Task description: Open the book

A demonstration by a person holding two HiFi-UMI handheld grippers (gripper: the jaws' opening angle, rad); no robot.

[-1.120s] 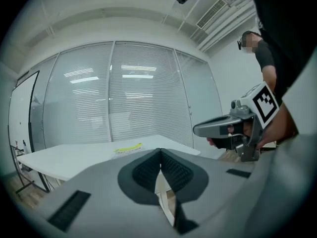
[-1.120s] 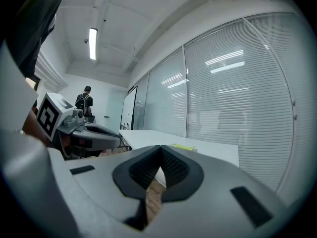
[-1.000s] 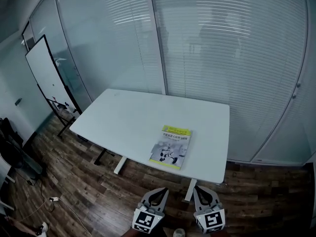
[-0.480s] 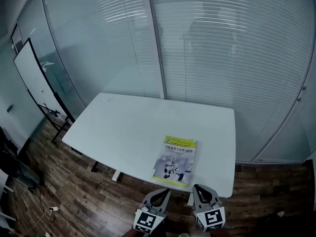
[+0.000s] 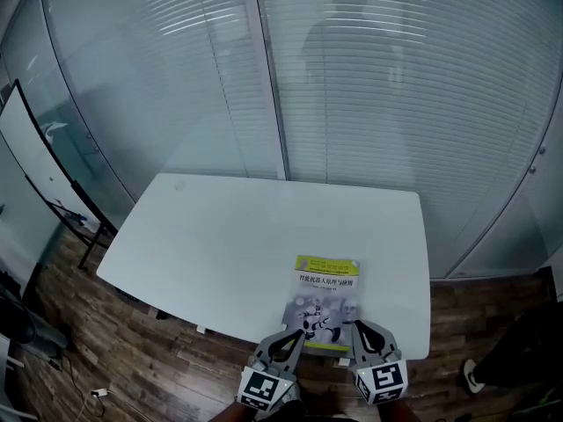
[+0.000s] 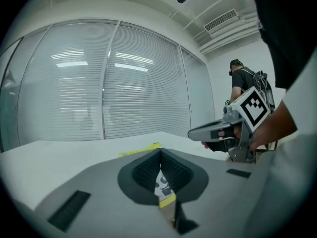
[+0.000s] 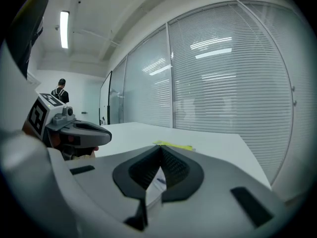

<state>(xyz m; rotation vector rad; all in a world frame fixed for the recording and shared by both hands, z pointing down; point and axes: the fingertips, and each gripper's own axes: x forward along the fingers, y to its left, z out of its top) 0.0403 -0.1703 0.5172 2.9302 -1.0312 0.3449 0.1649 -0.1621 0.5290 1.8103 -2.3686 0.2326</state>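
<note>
Closed paperback book (image 5: 325, 299), yellow band across the top of its cover, lies flat on the white rectangular counter (image 5: 220, 236), just ahead of both tips.

Left hand-held gripper (image 5: 297, 335): jaws together, nothing held. Right hand-held gripper (image 5: 355, 326): same.

Head view alone shows the whole cover. The gripper views show only the book's yellow far edge past the closed tips. Each also catches the other gripper alongside, and a distant standing person (image 6: 243, 81).

Slatted glass wall (image 5: 378, 86) beyond the counter.
</note>
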